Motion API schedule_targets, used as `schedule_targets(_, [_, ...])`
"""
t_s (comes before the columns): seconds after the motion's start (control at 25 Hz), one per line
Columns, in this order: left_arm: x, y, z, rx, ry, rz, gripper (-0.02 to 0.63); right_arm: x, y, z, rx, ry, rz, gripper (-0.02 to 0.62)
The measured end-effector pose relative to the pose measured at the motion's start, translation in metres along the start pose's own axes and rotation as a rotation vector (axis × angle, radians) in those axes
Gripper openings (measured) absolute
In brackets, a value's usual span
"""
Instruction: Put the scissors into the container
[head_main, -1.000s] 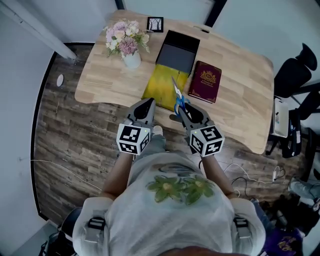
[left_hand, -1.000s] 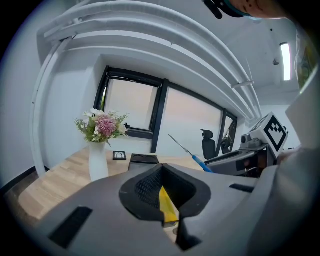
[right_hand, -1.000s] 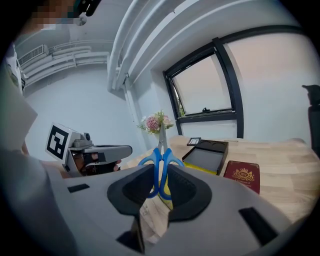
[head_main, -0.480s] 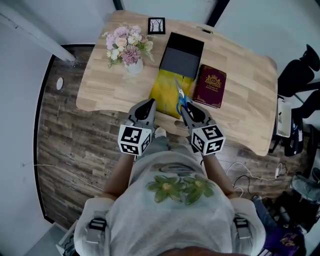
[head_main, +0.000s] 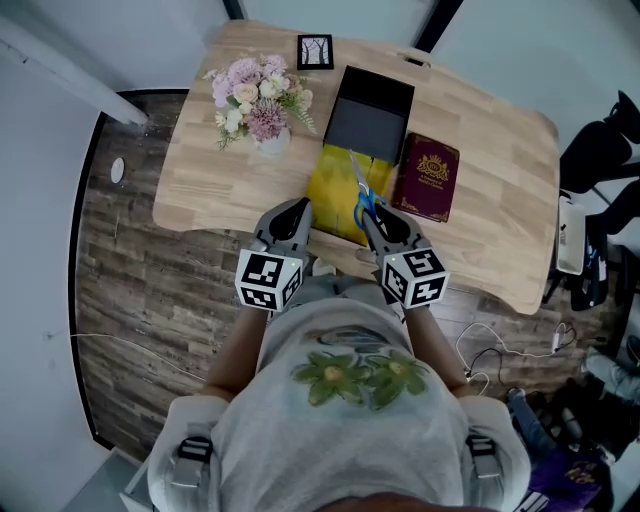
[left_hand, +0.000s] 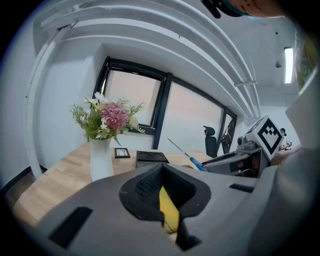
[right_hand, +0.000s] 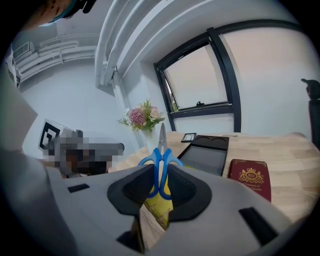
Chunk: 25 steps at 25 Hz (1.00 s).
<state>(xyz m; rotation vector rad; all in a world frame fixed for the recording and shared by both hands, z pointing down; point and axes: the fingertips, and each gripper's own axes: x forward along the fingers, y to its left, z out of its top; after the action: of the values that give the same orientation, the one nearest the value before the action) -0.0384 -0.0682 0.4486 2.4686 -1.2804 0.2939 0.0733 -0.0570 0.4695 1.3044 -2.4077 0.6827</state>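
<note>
Blue-handled scissors are clamped by their handles in my right gripper, blades pointing away toward the open black container at the far side of the wooden table. In the right gripper view the scissors stand upright between the pads, with the container ahead and a little to the right. My left gripper hovers at the table's near edge, shut with nothing in it. From the left gripper view the scissors stick out to the right.
A yellow sheet lies just in front of the container, under the scissors. A dark red book lies to its right. A vase of flowers and a small framed picture stand at the far left. An office chair is to the right.
The table has slid slightly right in the head view as the camera shifted. Both grippers stay at the near edge, the right one still gripping the scissors.
</note>
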Motion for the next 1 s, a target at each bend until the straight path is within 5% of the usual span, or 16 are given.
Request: schedule_targets(1.0, [0.028,0.021,-0.009,-0.03,0.047,-0.011,0.005,0.042,-0.017,-0.013,0.025,0.077,0.001,0.083])
